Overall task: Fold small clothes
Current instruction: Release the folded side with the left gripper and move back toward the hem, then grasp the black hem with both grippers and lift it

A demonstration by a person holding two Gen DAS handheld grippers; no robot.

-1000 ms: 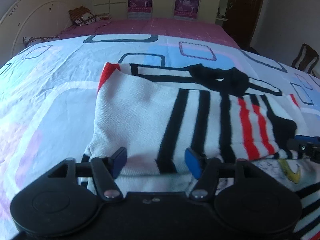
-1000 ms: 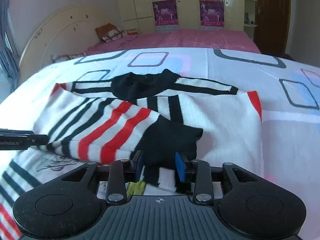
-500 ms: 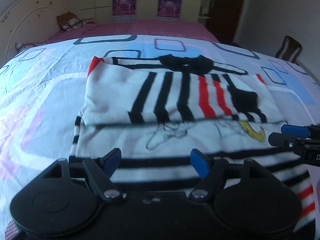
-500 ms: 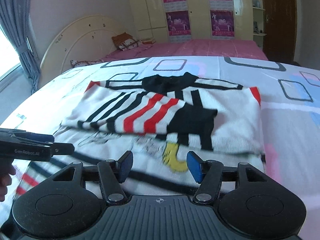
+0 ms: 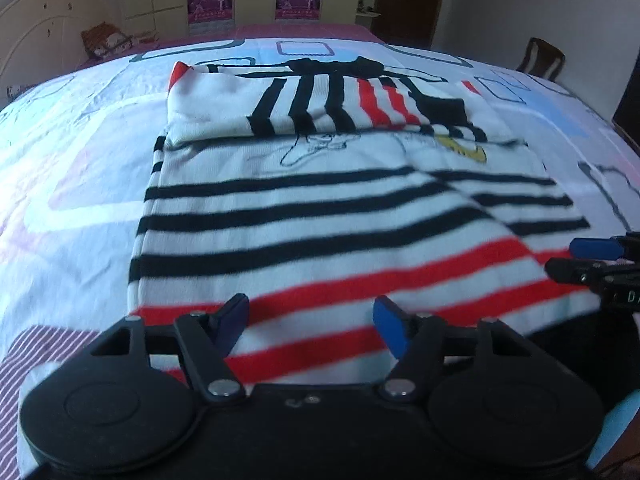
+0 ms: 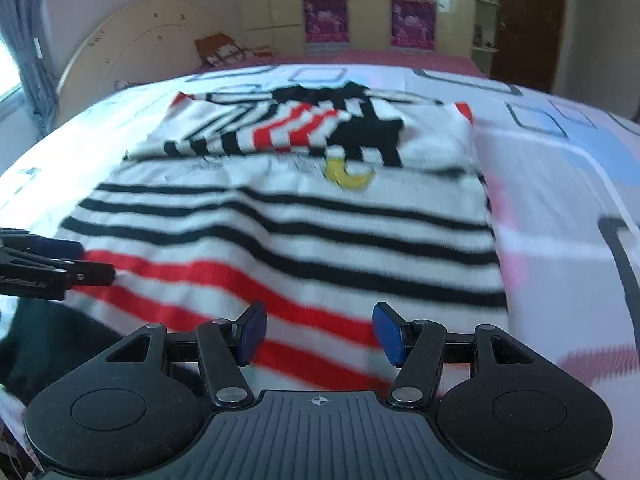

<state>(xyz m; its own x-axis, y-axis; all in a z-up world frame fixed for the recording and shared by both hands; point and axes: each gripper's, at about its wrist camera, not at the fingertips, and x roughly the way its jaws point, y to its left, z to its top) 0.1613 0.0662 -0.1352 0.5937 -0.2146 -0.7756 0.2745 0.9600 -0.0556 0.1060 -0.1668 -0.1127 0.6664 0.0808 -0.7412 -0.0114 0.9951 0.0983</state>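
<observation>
A white knitted sweater with black and red stripes lies flat on the bed, hem nearest me. Both sleeves are folded across its chest at the far end. My left gripper hovers over the red-striped hem at the sweater's left side. Its jaws are closing, and the pads press on nothing. My right gripper stands open over the hem on the sweater at its right side, holding nothing. Each gripper shows at the edge of the other's view: right gripper, left gripper.
The bedspread is white with blue and pink squares, and a pink sheet lies beyond it. A curved headboard and a pillow are at the far left. A wooden chair stands at the right.
Both grippers pulled back from the folded sleeves to the near hem. The sleeves stay lying across the chest. Both sets of jaws stand wider apart than a second ago.
</observation>
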